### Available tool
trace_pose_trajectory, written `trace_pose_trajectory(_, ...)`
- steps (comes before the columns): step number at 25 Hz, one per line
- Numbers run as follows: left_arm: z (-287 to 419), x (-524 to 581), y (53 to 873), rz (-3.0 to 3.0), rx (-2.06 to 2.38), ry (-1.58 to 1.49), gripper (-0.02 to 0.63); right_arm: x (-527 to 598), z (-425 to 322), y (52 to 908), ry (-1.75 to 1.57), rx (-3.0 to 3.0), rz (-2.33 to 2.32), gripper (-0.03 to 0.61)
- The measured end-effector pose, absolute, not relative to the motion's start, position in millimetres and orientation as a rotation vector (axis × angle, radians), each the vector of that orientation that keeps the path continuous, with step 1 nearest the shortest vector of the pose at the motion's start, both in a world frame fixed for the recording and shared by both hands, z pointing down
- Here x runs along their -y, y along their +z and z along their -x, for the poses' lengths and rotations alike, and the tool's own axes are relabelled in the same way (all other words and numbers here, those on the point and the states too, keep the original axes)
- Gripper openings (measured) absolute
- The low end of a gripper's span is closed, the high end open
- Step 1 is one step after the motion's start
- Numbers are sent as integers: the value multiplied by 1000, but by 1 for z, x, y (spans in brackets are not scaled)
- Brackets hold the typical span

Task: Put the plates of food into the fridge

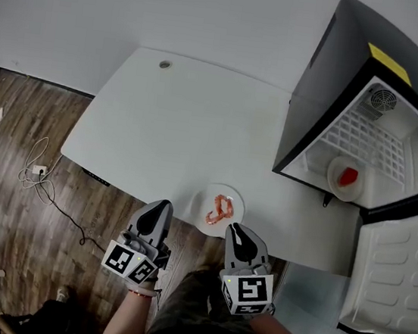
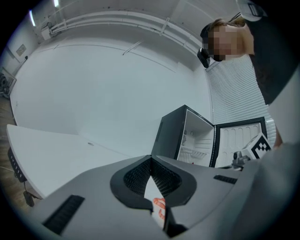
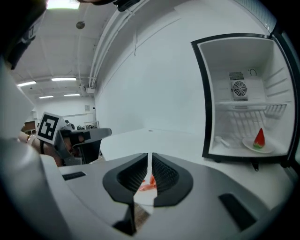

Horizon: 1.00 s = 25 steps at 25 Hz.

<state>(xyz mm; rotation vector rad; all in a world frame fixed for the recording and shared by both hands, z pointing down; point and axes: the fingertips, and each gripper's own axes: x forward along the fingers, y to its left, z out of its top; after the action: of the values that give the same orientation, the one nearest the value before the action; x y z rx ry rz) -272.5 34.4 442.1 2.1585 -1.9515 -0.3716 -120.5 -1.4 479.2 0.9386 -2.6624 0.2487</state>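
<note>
**One plate in, one to go, and both grippers clenched on nothing**

Here we are at the front edge of the desk [image 1: 169,119]. The left gripper [image 1: 159,208] hovers just off that edge, jaws pressed together, nothing between them. The right gripper [image 1: 236,231] is the same: jaws closed to a sliver and empty. Between the two, right by the front edge, sits the plate [image 1: 238,201] with the orange-red food [image 1: 219,210] curled on it.

Over at the desk's right end the fridge [image 1: 335,80] stands with its door [image 1: 401,272] swung wide. A second plate [image 1: 336,171] is on the fridge floor with a red wedge [image 1: 349,176] on top, so I'd call this job about half done.

Now the dangers. That front plate is close to the drop: a closed jaw nudging the rim instead of opening around it could shove it off or tip it. A thin rim pinched on one side may droop, and the food slides. Then the fridge: the plate inside takes up floor space near the opening, so a careless entry could knock it or catch the sill.
</note>
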Motion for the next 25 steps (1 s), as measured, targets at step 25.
trace_pose_trajectory(25,260,-78,540,-2099,1896,-223,6,-43,147,603,2183,2119,-1038,130)
